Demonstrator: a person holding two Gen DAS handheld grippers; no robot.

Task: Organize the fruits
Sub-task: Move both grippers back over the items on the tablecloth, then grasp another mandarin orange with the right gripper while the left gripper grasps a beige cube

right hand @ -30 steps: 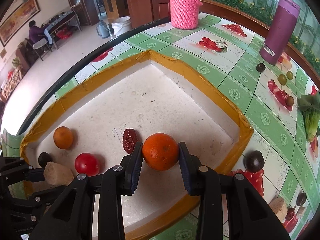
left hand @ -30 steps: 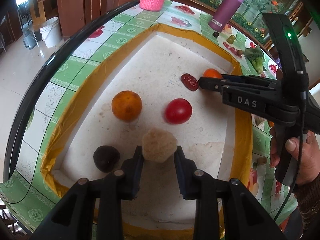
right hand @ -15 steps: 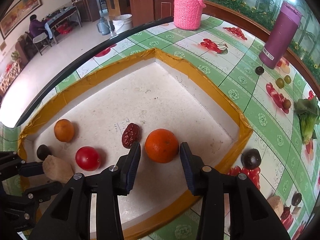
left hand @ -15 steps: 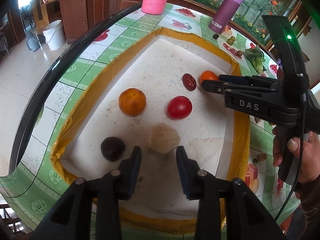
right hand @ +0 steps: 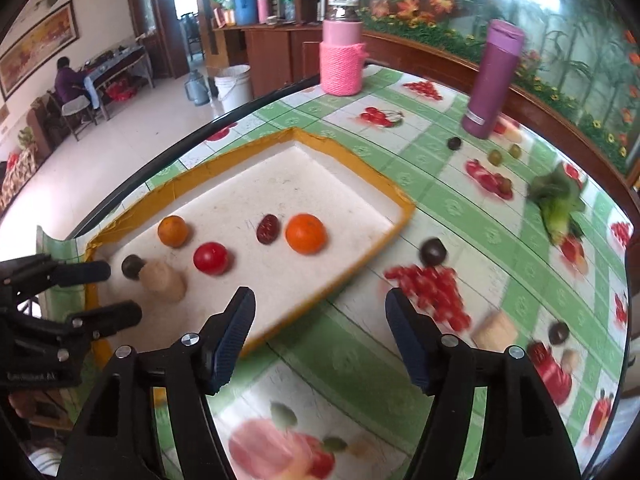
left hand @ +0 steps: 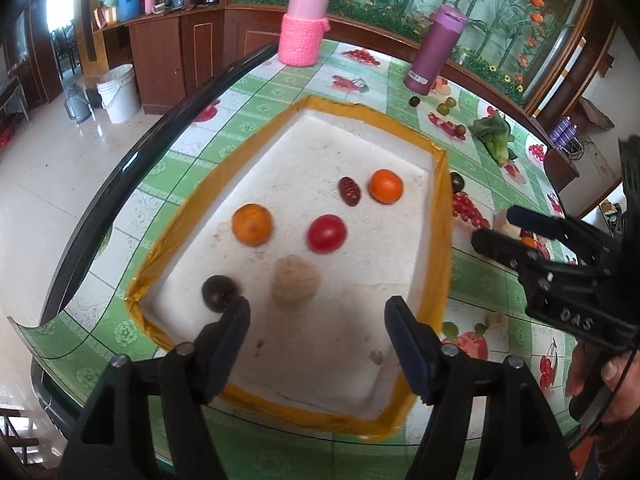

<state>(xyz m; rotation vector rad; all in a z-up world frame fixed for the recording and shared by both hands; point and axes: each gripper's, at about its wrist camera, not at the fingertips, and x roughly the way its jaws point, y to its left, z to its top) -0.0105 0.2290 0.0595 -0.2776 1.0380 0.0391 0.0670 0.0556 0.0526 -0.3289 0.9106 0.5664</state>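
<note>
the near part of the right wrist view is smeared, so the printed fruit on the worktop (right hand: 460, 208) runs into blur, and the small pieces at its right edge are hard to name. the person's right hand (left hand: 600, 384) is cut off at the frame edge.

the left hand-held gripper (left hand: 318, 320) hovers over the near end of the white tray (left hand: 438, 168), fingers spread wide and empty. the right hand-held gripper (right hand: 320, 310) hangs just outside the tray's yellow rim over the worktop, equally wide apart, gripping nothing.

six fruits lie in the tray: two oranges, one far right (left hand: 385, 186) and one left (left hand: 252, 224), one red tomato (left hand: 326, 233), one dark red date (left hand: 350, 191), one pale beige lump (left hand: 295, 282) and one dark round fruit (left hand: 218, 293). another dark fruit (right hand: 433, 251) sits on the worktop just beside the tray.
</note>
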